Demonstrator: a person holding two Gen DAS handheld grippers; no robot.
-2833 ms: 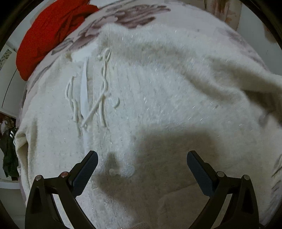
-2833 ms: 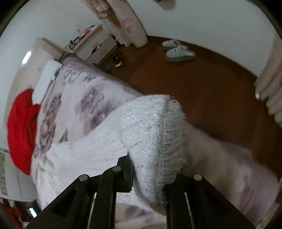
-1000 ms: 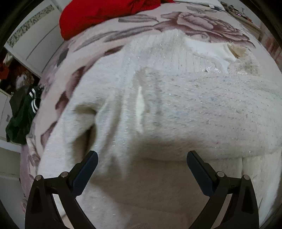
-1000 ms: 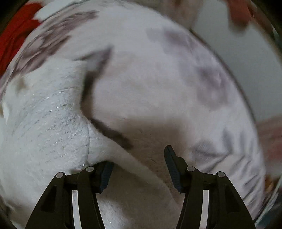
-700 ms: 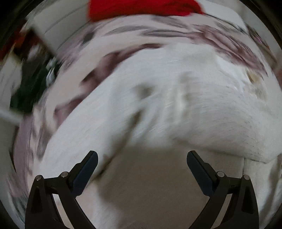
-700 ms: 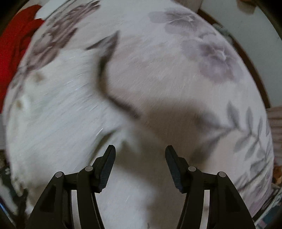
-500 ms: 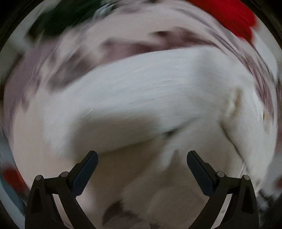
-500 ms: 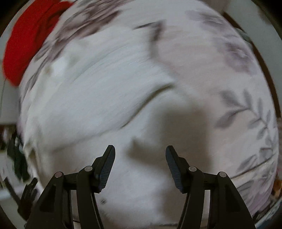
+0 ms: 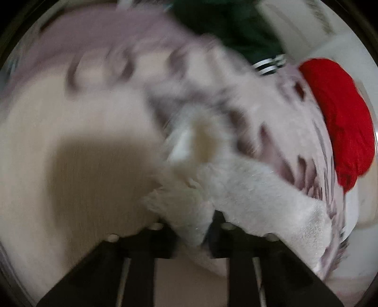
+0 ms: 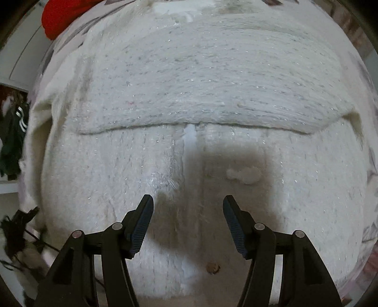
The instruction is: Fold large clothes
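A fluffy white knitted sweater (image 10: 189, 78) lies spread on a floral bedspread (image 10: 368, 163), with one sleeve folded flat across its body. My right gripper (image 10: 188, 207) is open and empty, just above the sweater's lower middle. In the blurred left wrist view my left gripper (image 9: 192, 230) is shut on a bunched edge of the white sweater (image 9: 248, 189) and holds it up off the bedspread (image 9: 290, 111).
A red garment (image 9: 342, 120) lies on the bed beyond the sweater; it also shows in the right wrist view (image 10: 63, 14). A dark green garment with white stripes (image 9: 238, 37) lies off the bed's side, seen too in the right wrist view (image 10: 11, 137).
My left gripper swung round over the sweater and closed on its edge. My right gripper let go of the sleeve earlier, opened, and moved over the sweater's middle.
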